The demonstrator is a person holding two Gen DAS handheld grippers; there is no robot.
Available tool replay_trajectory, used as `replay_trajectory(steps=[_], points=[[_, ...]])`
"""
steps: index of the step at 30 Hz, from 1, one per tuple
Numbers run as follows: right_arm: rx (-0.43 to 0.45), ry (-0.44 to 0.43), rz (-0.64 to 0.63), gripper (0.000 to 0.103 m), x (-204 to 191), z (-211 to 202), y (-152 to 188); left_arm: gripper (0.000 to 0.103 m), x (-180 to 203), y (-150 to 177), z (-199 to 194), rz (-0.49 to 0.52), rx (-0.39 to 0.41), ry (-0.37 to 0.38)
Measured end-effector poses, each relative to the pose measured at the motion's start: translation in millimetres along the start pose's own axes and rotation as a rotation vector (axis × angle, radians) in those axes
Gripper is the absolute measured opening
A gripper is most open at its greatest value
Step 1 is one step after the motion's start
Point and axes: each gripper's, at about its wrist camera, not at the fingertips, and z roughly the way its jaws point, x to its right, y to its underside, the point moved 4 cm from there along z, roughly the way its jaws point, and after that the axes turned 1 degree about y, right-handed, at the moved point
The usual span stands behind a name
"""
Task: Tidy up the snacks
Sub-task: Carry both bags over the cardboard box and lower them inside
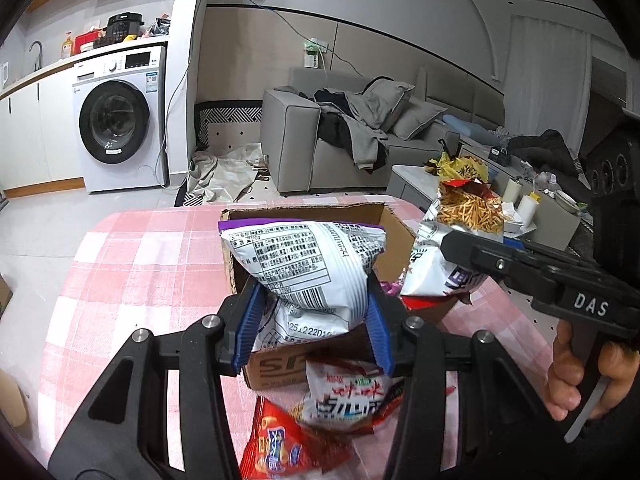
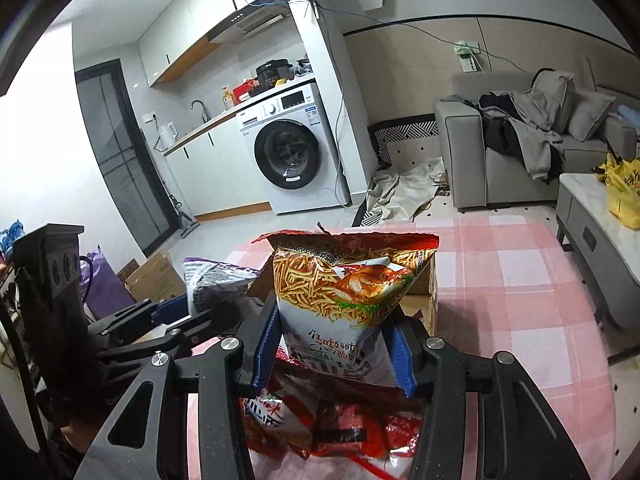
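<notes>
Between the blue pads of my left gripper [image 1: 316,320] sits a white snack bag with a purple top edge [image 1: 308,264], its back label facing me; the jaws are partly closed and pressing in on both sides of its lower half, so it is lifted clear of the table. Just behind and below that bag is an open cardboard box [image 1: 394,220], standing on the pink checked tablecloth [image 1: 132,264], with the bag over its near wall. My right gripper [image 2: 332,344] is likewise partly closed, its pads squeezing the white lower part of a bag printed with thin fried sticks and a roast chicken [image 2: 348,284]; the red top of that bag stands upright in front of the box's far corner [image 2: 432,300]. From the left view this bag hangs just beside the box's right wall, and my right hand [image 1: 580,376] is wrapped around the gripper's handle. Below both grippers, closer to me than the box, lies a loose heap of red and white snack packets [image 1: 344,396] on the cloth. Beyond the table are a washing machine [image 1: 120,120], a grey sofa piled with clothes [image 1: 352,128], and a low table with a yellow bag [image 2: 622,192].
</notes>
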Motion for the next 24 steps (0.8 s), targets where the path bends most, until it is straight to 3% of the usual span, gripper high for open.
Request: replay_trajectory(steps=[17, 24], points=[[-0.062, 0.02, 0.031, 0.049, 15, 52, 3, 0.044, 3, -10, 93, 0.022, -0.067, -0.041], [-0.034, 0.035, 0.071, 0.049, 25, 63, -3, 0.044, -1, -10, 113, 0.022, -0.079, -0.064]])
